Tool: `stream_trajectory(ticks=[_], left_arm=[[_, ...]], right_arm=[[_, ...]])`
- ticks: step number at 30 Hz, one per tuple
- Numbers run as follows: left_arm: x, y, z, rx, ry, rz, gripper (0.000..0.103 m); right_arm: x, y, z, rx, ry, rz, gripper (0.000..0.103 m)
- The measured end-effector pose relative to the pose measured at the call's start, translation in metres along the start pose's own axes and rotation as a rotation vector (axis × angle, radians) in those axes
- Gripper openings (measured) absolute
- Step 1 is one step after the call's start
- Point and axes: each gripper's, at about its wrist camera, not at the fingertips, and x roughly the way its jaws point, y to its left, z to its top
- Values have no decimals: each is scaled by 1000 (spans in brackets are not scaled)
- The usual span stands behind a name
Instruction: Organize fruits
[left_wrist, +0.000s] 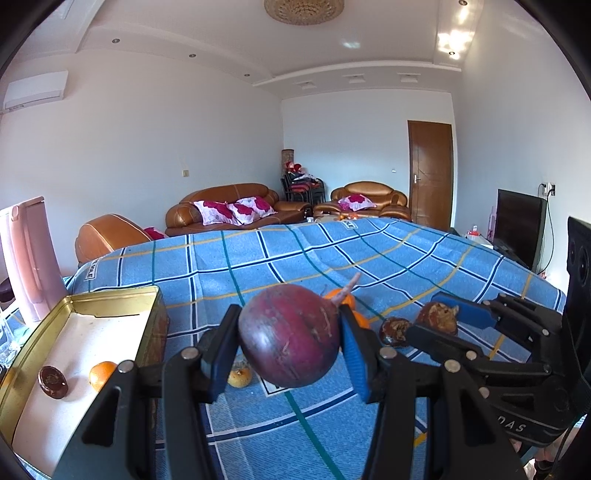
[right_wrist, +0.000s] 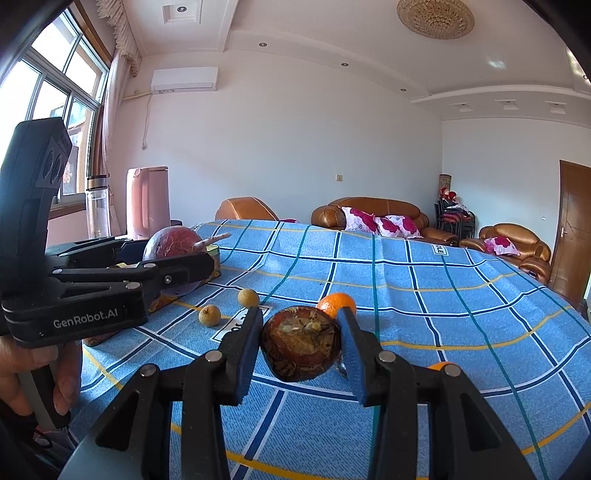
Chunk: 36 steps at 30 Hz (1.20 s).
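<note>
My left gripper (left_wrist: 290, 341) is shut on a large dark red round fruit with a stem (left_wrist: 290, 334), held above the cloth beside the gold tin (left_wrist: 147, 295). The same fruit shows in the right wrist view (right_wrist: 171, 242). The tin holds a small dark brown fruit (left_wrist: 53, 381) and an orange (left_wrist: 101, 373). My right gripper (right_wrist: 299, 345) is shut on a brown mangosteen (right_wrist: 301, 343), also seen in the left wrist view (left_wrist: 439, 317). Oranges (right_wrist: 337, 303), another dark fruit (left_wrist: 395, 330) and two small tan longans (right_wrist: 248, 297) lie on the cloth.
The table wears a blue checked cloth (right_wrist: 424, 295). A pink appliance (right_wrist: 147, 201) and a clear bottle (right_wrist: 98, 206) stand at the table's left edge. Brown sofas (right_wrist: 384, 214) and a door (left_wrist: 430, 173) are behind; a TV (left_wrist: 519, 225) stands at right.
</note>
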Motion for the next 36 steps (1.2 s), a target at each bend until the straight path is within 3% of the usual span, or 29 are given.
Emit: stream_trajectory(ticks=[36], left_arm=[[-19, 0, -1, 8, -93, 36, 53]], right_arm=[[-17, 1, -12, -16, -83, 9, 44]])
